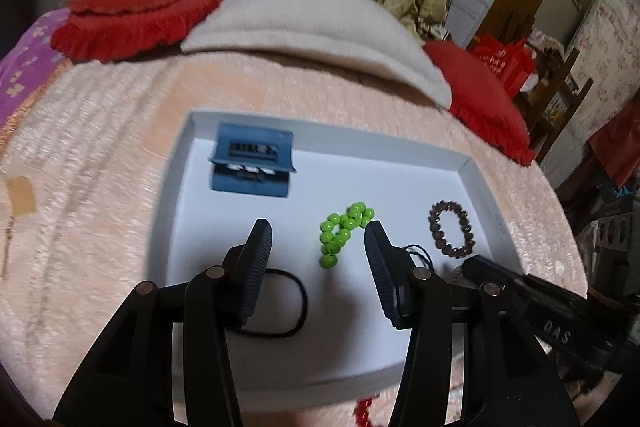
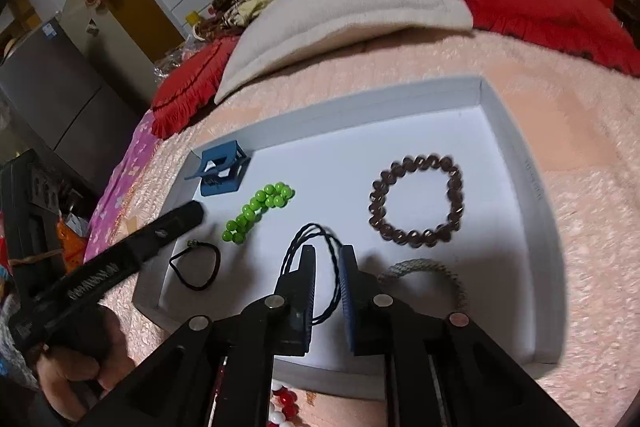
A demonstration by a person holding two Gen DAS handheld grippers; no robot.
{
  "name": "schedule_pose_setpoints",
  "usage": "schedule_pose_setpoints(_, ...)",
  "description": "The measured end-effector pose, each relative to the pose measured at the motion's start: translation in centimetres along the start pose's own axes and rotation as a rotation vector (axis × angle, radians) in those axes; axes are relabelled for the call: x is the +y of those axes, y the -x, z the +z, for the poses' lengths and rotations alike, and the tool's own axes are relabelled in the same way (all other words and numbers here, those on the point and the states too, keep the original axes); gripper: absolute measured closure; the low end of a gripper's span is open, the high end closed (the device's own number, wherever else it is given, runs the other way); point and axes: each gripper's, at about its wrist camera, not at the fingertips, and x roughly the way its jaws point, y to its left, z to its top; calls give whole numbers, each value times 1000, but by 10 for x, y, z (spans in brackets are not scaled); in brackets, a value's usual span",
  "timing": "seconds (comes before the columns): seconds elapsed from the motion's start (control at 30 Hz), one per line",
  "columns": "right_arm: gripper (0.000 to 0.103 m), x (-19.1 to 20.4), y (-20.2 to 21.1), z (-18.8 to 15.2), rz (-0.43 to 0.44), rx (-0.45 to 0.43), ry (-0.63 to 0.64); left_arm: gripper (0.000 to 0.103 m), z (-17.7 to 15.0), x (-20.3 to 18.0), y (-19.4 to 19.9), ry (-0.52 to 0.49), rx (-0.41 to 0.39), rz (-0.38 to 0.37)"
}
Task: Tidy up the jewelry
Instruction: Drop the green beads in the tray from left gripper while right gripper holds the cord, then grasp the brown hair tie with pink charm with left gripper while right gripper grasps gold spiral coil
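A white tray (image 1: pixel 178 183) (image 2: pixel 516 155) lies on the bed. In it are a blue hair claw (image 1: pixel 252 161) (image 2: pixel 220 169), a green bead bracelet (image 1: pixel 344 233) (image 2: pixel 256 211), a brown bead bracelet (image 1: pixel 452 229) (image 2: pixel 418 201), a black hair tie (image 1: pixel 294 301) (image 2: pixel 196 269), a dark twisted cord (image 2: pixel 308 239) and a grey braided band (image 2: pixel 432 269). My left gripper (image 1: pixel 318 239) is open above the tray, its fingers either side of the green bracelet. My right gripper (image 2: pixel 328 259) is nearly shut, with a narrow gap; the dark cord runs between its fingers.
Red and white beads (image 2: pixel 284 407) (image 1: pixel 364 407) lie on the pink bedspread (image 1: pixel 92 227) just outside the tray's near edge. A beige cushion (image 1: pixel 304 27) and red pillows (image 1: pixel 132 15) lie behind the tray. Furniture and bags stand beside the bed.
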Motion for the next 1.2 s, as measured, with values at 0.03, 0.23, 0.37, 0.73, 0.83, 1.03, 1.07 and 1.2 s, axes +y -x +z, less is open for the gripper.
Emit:
schedule_pose_setpoints(0.03, 92, 1, 6, 0, -4, -18, 8, 55, -1, 3, 9, -5, -13, 1)
schedule_pose_setpoints(0.23, 90, 4, 46, -19, -26, -88, 57, 52, -24, 19, 55, -61, -26, -12)
schedule_pose_setpoints(0.37, 87, 7, 68, -46, -42, -89, 110, 51, -58, 27, 71, -89, 24, -27)
schedule_pose_setpoints(0.73, 86, -5, 76, -106, -119, -4, 181, 51, -120, -9, 53, -291, 148, -2)
schedule_pose_setpoints(0.83, 86, -8, 75, -108, -121, 3, 186, 51, -129, -20, 42, -349, 164, 45)
schedule_pose_setpoints(1.03, 86, -10, 78, -108, -117, 11, 193, 50, -136, -25, 31, -399, 165, 87)
schedule_pose_setpoints(1.07, 86, -12, 79, -108, -119, 15, 190, 50, -136, -24, 31, -396, 163, 85)
schedule_pose_setpoints(1.2, 86, -17, 80, -113, -72, 44, 192, 66, -137, -28, 34, -407, 161, 77)
